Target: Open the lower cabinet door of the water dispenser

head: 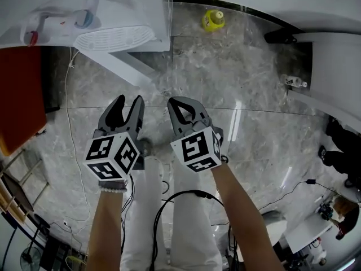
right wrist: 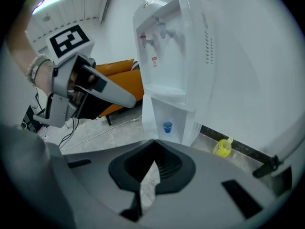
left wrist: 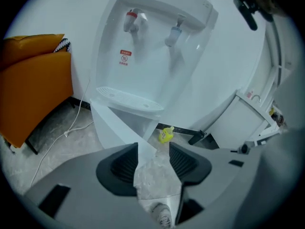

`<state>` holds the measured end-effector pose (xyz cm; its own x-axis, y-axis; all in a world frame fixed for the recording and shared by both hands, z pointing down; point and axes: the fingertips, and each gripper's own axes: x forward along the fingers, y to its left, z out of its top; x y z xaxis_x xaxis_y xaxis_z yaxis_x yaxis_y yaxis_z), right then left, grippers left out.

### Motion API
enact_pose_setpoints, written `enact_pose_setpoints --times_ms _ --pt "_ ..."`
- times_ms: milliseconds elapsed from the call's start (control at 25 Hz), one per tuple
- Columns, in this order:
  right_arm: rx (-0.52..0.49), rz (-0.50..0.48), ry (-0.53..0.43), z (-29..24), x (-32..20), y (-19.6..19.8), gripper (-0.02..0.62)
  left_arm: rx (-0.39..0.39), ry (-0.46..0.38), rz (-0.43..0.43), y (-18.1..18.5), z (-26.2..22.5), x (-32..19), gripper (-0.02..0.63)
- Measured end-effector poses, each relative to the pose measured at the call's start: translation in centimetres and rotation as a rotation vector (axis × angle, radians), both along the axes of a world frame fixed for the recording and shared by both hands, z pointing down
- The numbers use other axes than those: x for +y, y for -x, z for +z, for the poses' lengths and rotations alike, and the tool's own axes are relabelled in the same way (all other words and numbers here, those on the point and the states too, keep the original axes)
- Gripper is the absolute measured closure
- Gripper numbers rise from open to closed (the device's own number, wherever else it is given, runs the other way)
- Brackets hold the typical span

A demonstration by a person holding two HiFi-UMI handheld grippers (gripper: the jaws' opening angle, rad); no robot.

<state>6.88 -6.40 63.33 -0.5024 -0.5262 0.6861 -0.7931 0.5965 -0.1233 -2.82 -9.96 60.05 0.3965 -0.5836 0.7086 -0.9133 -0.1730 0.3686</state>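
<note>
Grey marble floor [head: 248, 95] is your open room: in the head view it's wide and bare to the right of both grippers, with white furniture edges only along the far right. Water dispenser [head: 113, 21] sits upper left of that view. An orange seat [head: 20, 89] runs down the left edge of the frame and a white cable [head: 69, 123] trails down the floor between them. Lower cabinet door [left wrist: 116, 128] stands swung out toward you. Its free edge lines up with the gap of the left gripper [head: 128, 101] but is clear of the pads. Your left jaws are spread, nothing in them. Right gripper [head: 186, 107] is clenched on nothing, just beside the left. Yellow bottle [head: 213, 20] stands by the wall, right of the dispenser. Only the right gripper view looks into the open cabinet, where there's a blue cup [right wrist: 167, 127] inside. Only the head view shows the gap of floor between your left fingertips and the door.
</note>
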Motion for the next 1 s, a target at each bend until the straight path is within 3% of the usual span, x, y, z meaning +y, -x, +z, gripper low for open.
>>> enact_pose_setpoints --times_ms 520,720,1000 --pt "-0.036 -0.005 0.001 -1.4 0.6 -3.1 0.592 0.036 0.184 -0.215 -0.8 5.6 -1.4 0.339" --pt "-0.048 0.018 0.003 -1.2 0.8 -4.3 0.592 -0.018 0.212 -0.291 -0.8 7.2 -1.7 0.306" --pt "-0.051 0.022 0.032 -0.3 1.5 -5.2 0.592 -0.075 0.249 -0.28 -1.9 8.7 -1.9 0.295"
